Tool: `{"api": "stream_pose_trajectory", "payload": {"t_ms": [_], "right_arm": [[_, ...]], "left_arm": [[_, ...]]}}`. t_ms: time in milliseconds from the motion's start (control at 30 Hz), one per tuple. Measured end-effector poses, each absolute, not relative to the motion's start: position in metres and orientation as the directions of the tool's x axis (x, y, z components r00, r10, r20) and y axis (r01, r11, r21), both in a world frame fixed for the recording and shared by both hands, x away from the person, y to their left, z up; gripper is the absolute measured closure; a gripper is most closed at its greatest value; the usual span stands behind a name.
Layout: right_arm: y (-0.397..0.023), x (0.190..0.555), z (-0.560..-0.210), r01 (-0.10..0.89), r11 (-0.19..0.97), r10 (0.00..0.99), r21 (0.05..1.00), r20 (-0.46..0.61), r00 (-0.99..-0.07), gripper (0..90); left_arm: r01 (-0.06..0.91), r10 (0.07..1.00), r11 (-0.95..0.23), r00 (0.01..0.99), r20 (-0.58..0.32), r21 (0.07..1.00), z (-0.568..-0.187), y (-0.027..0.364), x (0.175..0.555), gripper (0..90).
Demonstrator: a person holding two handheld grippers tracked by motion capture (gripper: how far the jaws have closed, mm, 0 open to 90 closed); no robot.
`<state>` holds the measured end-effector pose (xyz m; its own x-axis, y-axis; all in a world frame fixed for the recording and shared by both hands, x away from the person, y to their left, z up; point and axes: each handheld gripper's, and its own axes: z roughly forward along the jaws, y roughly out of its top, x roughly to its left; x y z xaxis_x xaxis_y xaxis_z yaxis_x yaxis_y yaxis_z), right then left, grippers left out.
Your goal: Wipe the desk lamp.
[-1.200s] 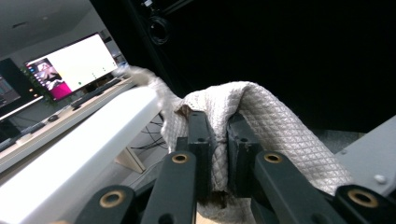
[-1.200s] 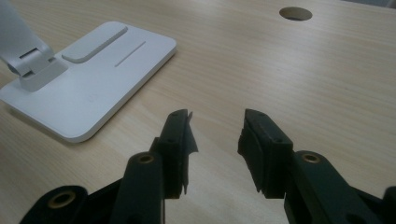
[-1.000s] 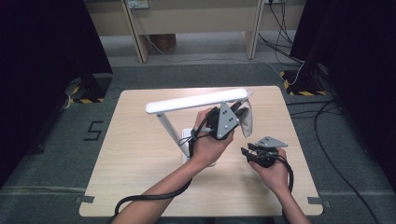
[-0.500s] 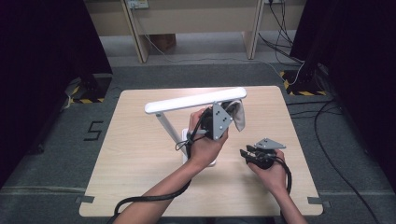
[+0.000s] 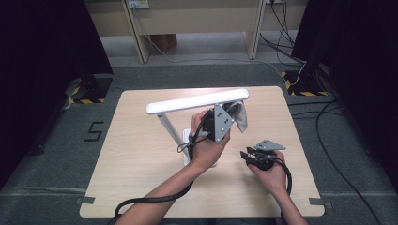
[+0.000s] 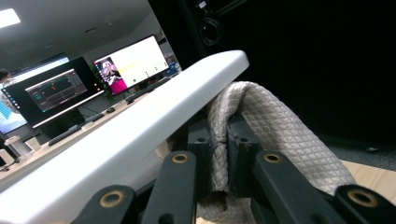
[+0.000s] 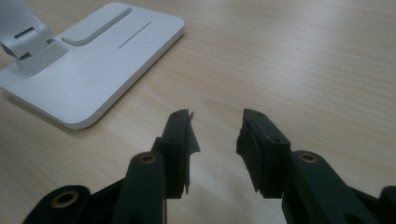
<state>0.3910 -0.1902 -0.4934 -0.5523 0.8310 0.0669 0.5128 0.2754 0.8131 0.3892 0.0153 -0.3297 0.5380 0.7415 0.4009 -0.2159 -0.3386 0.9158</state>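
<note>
Two grippers, one job: my left gripper point(image 6: 219, 154) pinches a cloth point(image 6: 275, 126) pressed up against the underside of the lamp head point(image 5: 197, 101), near its right end. The head's long axis runs left to right across the table point(image 5: 141, 187), so the wipe runs along it. My right gripper point(image 7: 217, 135) rests low beside the base point(image 7: 93, 79), jaws spread and holding nothing (no containers present).

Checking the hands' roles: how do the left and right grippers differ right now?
The left gripper is shut on the quilted grey cloth, raised under the white lamp head; the right gripper is open, holding nothing, low over the table. Both have black jaws.
</note>
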Motion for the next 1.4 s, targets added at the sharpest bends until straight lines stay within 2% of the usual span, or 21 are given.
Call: {"api": "stream_pose_trajectory", "payload": {"t_ms": [367, 733, 1133, 1400], "right_arm": [[-0.188, 0.391, -0.495, 0.515, 0.274, 0.830, 0.812, 0.071, -0.554, 62.9], [-0.184, 0.391, -0.494, 0.513, 0.282, 0.826, 0.811, 0.067, -0.560, 62.7], [-0.185, 0.390, -0.495, 0.514, 0.290, 0.824, 0.807, 0.063, -0.563, 62.7], [-0.177, 0.390, -0.496, 0.518, 0.309, 0.816, 0.797, 0.058, -0.576, 62.7]], "left_arm": [[-0.213, 0.731, -0.346, 0.550, 0.405, 0.914, -0.330, 0.019, 0.386, 82.1], [-0.185, 0.710, -0.377, 0.571, 0.411, 0.908, -0.337, 0.046, 0.372, 82.0], [-0.182, 0.655, -0.423, 0.616, 0.438, 0.888, -0.354, 0.110, 0.331, 81.5], [-0.148, 0.701, -0.400, 0.586, 0.406, 0.905, -0.361, 0.166, 0.302, 81.5]]}}
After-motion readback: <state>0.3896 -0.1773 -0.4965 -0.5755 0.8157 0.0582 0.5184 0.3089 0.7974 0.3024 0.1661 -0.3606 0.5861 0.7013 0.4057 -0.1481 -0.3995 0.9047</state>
